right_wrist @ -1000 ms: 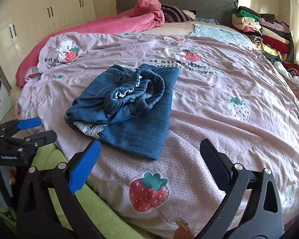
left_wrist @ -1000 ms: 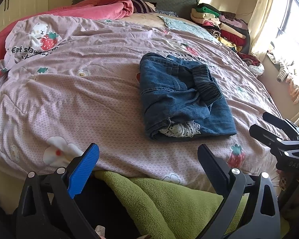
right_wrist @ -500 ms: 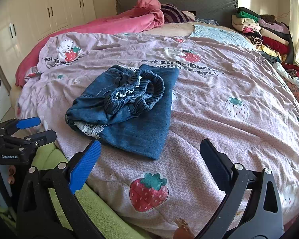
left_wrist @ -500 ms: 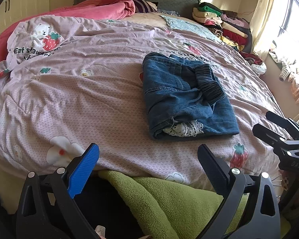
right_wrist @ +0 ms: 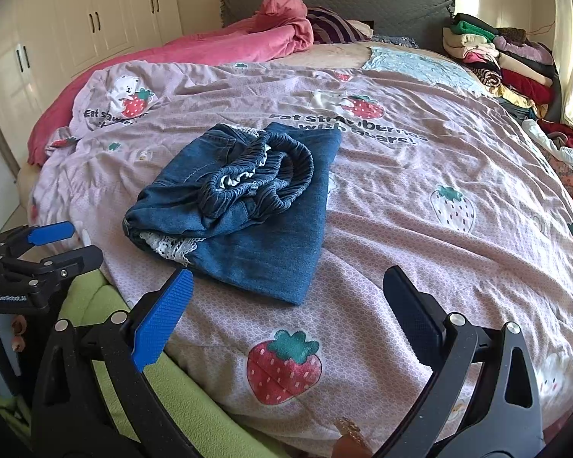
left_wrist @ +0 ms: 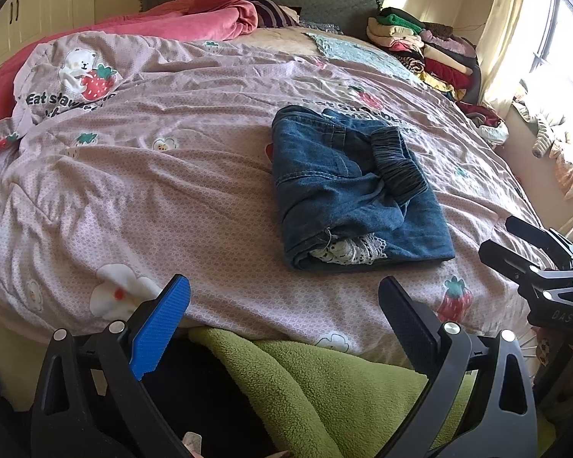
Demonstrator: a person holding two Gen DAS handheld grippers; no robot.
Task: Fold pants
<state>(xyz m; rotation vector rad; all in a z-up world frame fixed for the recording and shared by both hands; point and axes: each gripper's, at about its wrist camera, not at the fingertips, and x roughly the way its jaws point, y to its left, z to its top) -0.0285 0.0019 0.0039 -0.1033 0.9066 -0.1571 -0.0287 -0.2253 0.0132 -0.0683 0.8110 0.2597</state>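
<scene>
Blue denim pants lie folded in a compact bundle on the pink strawberry quilt, elastic waistband on top and white lace trim showing at the near end. In the right wrist view the pants lie ahead and left. My left gripper is open and empty, held back at the bed's near edge, short of the pants. My right gripper is open and empty, also near the edge. Each gripper shows in the other's view: the right gripper, the left gripper.
A green fleece blanket hangs under the quilt at the near edge. A pink blanket is heaped by the headboard. A stack of folded clothes stands at the far right corner. White wardrobes line the left wall.
Both grippers stay open and empty. The left wrist view has shifted slightly, so the pants sit a little farther right and lower. The pants have not changed shape.
</scene>
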